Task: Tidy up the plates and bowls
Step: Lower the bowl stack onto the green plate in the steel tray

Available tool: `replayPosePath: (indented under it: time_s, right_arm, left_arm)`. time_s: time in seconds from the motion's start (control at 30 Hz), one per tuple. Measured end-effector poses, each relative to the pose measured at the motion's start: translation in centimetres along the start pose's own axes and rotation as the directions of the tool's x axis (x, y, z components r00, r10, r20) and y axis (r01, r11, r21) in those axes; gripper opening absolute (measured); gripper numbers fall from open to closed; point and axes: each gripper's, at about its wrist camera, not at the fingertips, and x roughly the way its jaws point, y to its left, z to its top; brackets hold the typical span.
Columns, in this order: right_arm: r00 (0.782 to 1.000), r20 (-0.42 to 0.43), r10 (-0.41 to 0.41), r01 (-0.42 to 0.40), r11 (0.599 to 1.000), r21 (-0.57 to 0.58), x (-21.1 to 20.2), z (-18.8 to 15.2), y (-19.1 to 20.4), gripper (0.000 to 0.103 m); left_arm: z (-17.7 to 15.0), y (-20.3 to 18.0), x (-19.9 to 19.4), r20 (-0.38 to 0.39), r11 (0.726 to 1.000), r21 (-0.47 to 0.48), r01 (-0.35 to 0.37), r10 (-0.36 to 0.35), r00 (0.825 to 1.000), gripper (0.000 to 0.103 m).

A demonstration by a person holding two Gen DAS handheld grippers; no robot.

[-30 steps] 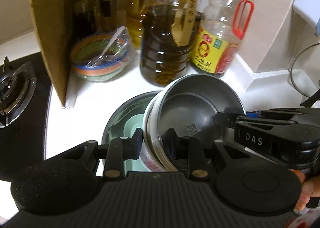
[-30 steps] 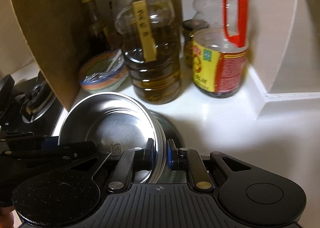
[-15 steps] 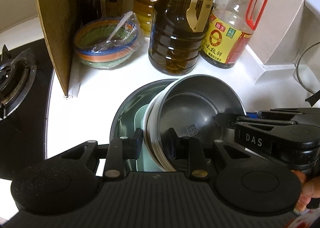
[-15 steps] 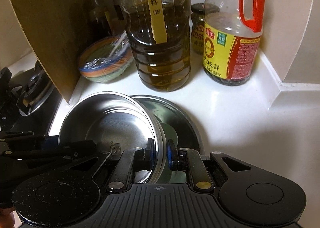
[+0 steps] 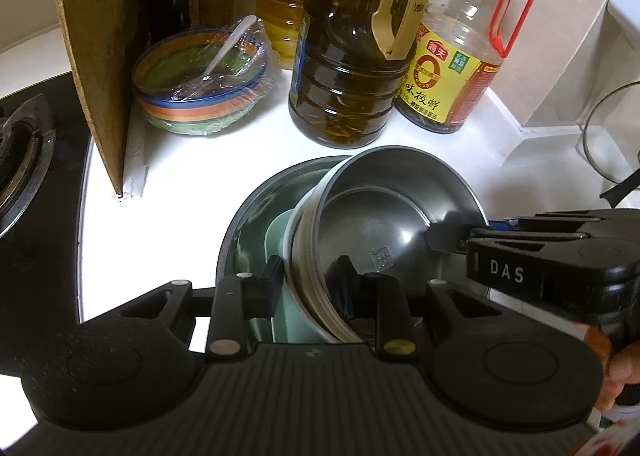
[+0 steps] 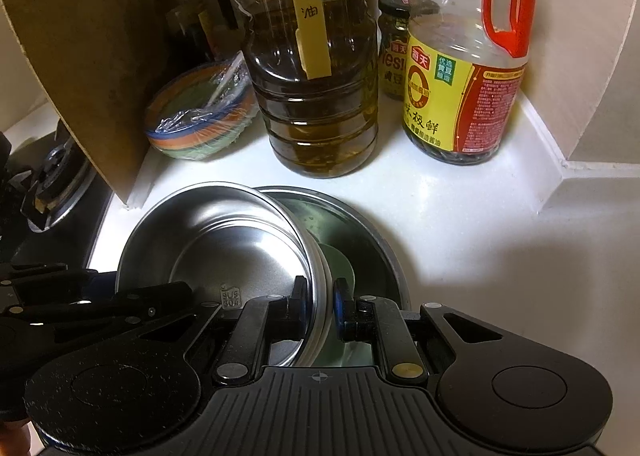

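Note:
A stack of steel bowls [image 5: 384,223] [image 6: 224,240] with a pale green dish [image 5: 280,240] [image 6: 340,264] under it is held above a wide steel plate [image 5: 248,223] [image 6: 372,228] on the white counter. My left gripper [image 5: 310,280] is shut on the stack's near-left rim. My right gripper [image 6: 320,298] is shut on the opposite rim and shows in the left wrist view [image 5: 460,234]. The stack is tilted.
Close behind stand a big oil jug [image 5: 348,67] [image 6: 316,95], a soy sauce bottle [image 5: 456,67] [image 6: 464,91], a wrapped striped bowl [image 5: 200,91] [image 6: 200,115] and a cardboard panel [image 5: 96,55] [image 6: 80,55]. A gas burner [image 5: 16,151] [image 6: 52,179] lies left. A glass lid [image 5: 608,135] is at right.
Both grippers have carried the bowl stack back from the bottles and a little higher; more of the steel plate underneath now shows. Both grips are unchanged.

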Motion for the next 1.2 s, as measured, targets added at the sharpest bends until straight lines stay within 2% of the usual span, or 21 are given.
replayPosePath:
  time_s: [0.33, 0.6, 0.97, 1.03, 1.1, 1.2]
  right_arm:
    - [1.000, 0.005, 0.010, -0.010, 0.997, 0.081, -0.6, -0.6, -0.4, 0.018]
    - [0.999, 0.006, -0.034, 0.033, 0.995, 0.092, -1.1, -1.3, 0.2, 0.018]
    - [0.998, 0.013, -0.061, 0.058, 0.986, 0.159, -1.4, -1.6, 0.2, 0.018]
    - [0.998, 0.014, -0.060, 0.057, 0.985, 0.161, -1.4, -1.8, 0.3, 0.023]
    - [0.997, 0.029, -0.065, 0.059, 0.984, 0.169, -1.7, -2.1, 0.4, 0.044]
    - [0.995, 0.066, -0.069, 0.056, 0.981, 0.186, -2.5, -2.5, 0.4, 0.052]
  left_arm:
    - [-0.3, 0.1, -0.1, 0.016, 1.000, 0.024, 0.012, -0.012, 1.000, 0.025]
    - [-0.1, 0.1, 0.1, 0.019, 0.998, 0.063, 0.027, -0.029, 0.999, 0.021]
    - [0.1, 0.4, 0.2, 0.012, 0.994, 0.096, 0.056, -0.058, 0.998, 0.023]
    - [0.1, 0.4, 0.1, 0.014, 0.993, 0.103, 0.061, -0.063, 0.998, 0.023]
    - [0.1, 0.5, 0.0, 0.016, 0.992, 0.110, 0.065, -0.067, 0.998, 0.026]
    - [0.2, 0.5, -0.5, 0.035, 0.991, 0.122, 0.060, -0.065, 0.997, 0.032]
